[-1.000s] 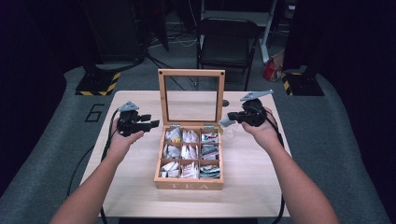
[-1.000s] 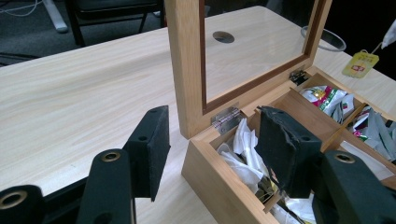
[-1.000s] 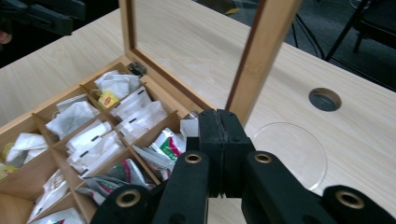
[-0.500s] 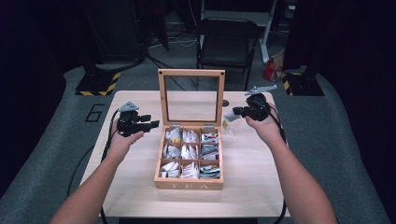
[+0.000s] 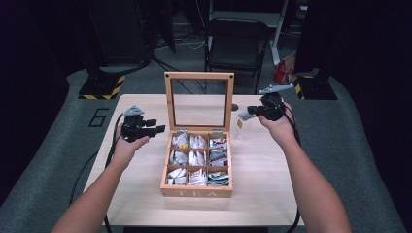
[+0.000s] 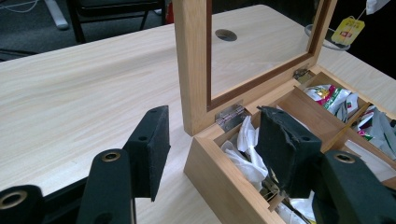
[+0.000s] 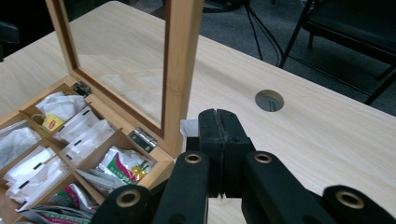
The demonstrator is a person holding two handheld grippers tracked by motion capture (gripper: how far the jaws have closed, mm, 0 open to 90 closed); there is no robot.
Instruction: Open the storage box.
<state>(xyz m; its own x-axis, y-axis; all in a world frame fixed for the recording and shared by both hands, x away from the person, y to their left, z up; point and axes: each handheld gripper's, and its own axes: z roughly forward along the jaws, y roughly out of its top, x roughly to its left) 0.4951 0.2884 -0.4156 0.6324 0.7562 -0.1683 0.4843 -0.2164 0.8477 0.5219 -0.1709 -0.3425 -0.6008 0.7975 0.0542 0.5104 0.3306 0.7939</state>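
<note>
Pale wood desk (image 5: 272,184) is carrying an open tea box (image 5: 197,187), lid upright. Right gripper (image 5: 253,110), jaws clamping a teabag (image 5: 244,114), is hovering right of the lid, tag (image 5: 239,124) dangling. Left gripper (image 5: 156,129) is waiting beside the box's left side, jaws apart and empty.

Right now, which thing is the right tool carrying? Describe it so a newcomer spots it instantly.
Start at the wooden tea box mid-table, with its glass lid standing open. Just right of the lid, the right tool is shut on a tea bag, lifted above the table. Unlike the packets lying in the compartments, it hangs in the air with a yellow tag dangling on a string.
</note>
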